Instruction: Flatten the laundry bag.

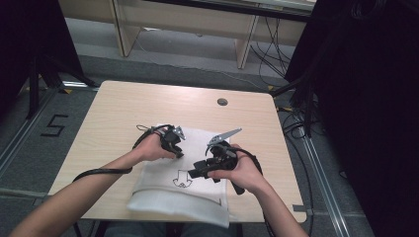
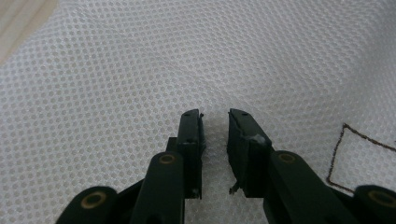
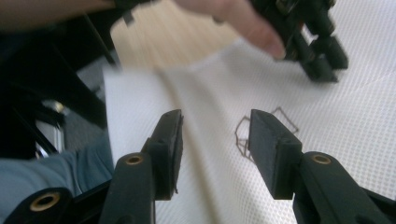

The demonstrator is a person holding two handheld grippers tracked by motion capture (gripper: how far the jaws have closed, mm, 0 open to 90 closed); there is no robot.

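Note:
A white mesh cloth (image 1: 163, 190) lies folded on the near half of the wooden table (image 1: 118, 113), its front fold reaching the table's edge. A small black outline drawing (image 1: 182, 180) is printed on it. My left gripper (image 1: 178, 154) rests its tips on the cloth above the drawing. Its jaws stand a little apart with nothing between them (image 2: 215, 121), only mesh (image 2: 140, 70) beneath. My right gripper (image 1: 192, 174) hovers low beside the drawing (image 3: 243, 135), jaws open and empty (image 3: 215, 126). The left gripper (image 3: 322, 65) appears beyond it.
A round grey grommet (image 1: 222, 101) sits in the table's far side. Bare wood surrounds the cloth to the left, right and back. Black cables (image 1: 99, 172) trail from both grippers. Wooden furniture legs (image 1: 244, 47) stand on the floor beyond.

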